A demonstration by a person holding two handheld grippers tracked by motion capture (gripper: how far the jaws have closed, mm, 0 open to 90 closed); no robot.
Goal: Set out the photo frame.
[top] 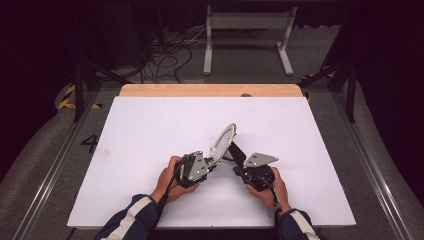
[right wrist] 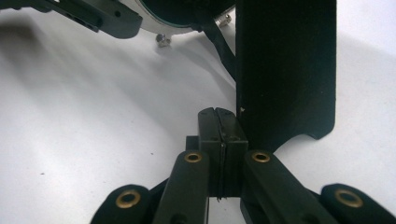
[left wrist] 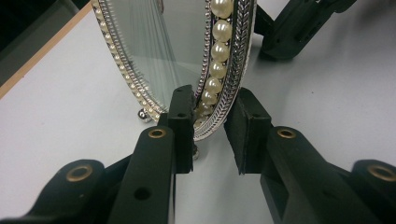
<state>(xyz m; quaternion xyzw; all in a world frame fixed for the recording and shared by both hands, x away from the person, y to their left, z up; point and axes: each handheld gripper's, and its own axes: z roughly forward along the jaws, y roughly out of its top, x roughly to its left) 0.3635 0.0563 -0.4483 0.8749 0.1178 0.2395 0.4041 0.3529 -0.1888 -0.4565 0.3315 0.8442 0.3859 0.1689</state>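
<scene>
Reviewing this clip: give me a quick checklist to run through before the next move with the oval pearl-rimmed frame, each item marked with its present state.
1. Frame rim between left tool pads: ok.
2. Both pads pressing the rim: not ok, a gap shows on one side.
3. Right tool shut: ok.
4. Right tool holding the black back stand: cannot tell, the stand runs beside it.
5. Frame feet on the table: ok, one small foot touches it.

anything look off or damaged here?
Nothing damaged. The pearl-rimmed mirror leans tilted on the table, its black stand swung out behind. The left gripper straddles its rim with a gap at one pad; the right gripper sits shut beside the stand.
</scene>
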